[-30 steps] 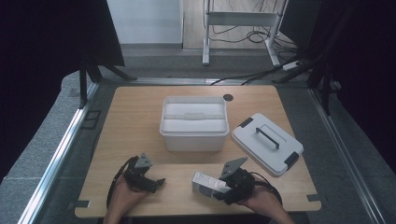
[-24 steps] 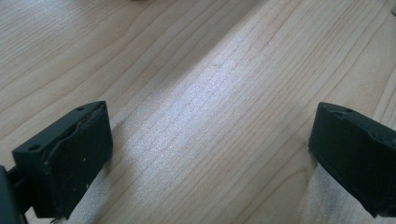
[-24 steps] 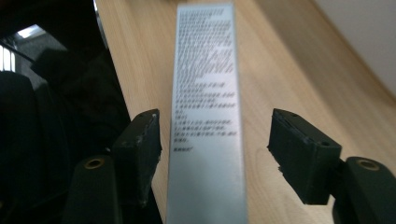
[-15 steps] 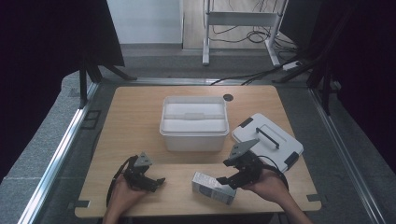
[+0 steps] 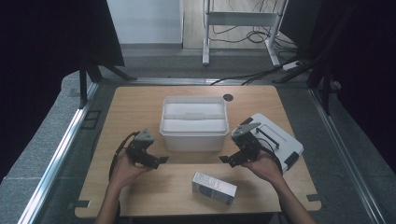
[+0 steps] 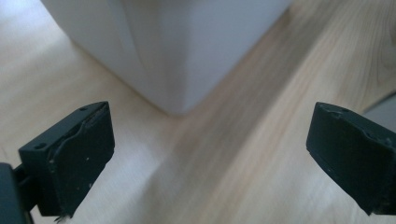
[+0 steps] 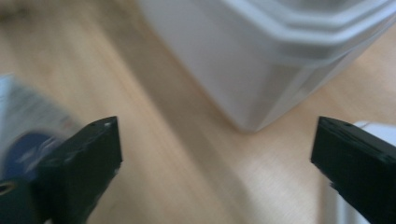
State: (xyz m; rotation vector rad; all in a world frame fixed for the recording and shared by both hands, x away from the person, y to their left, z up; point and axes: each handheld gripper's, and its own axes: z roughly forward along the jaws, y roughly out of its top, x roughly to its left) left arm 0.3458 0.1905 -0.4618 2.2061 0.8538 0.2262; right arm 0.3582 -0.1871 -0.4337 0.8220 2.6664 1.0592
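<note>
A white open bin [image 5: 194, 123] stands mid-table, and its near corner [image 6: 187, 46] fills the top of the left gripper view. A small grey-and-white box [image 5: 214, 187] lies flat near the front edge. My left gripper [image 5: 159, 160] hovers by the bin's front left corner, open, with nothing between its jaws [image 6: 219, 154]. My right gripper [image 5: 225, 160] is by the bin's front right corner. Its jaws have just been opening and now stand wide and empty [image 7: 215, 158]. In the right gripper view the bin [image 7: 261, 70] is ahead and the box [image 7: 28, 121] is a blur at the left.
The bin's white lid [image 5: 275, 137] with a dark handle lies flat at the right, just behind my right hand; its edge [image 7: 373, 128] shows in the right gripper view. Bare wooden table [image 5: 135, 105] surrounds the bin. A dark round hole [image 5: 228, 97] sits near the far edge.
My right gripper has left the box on the table and moved away toward the bin, jaws wider. My left gripper has lifted and moved toward the bin's front left corner.
</note>
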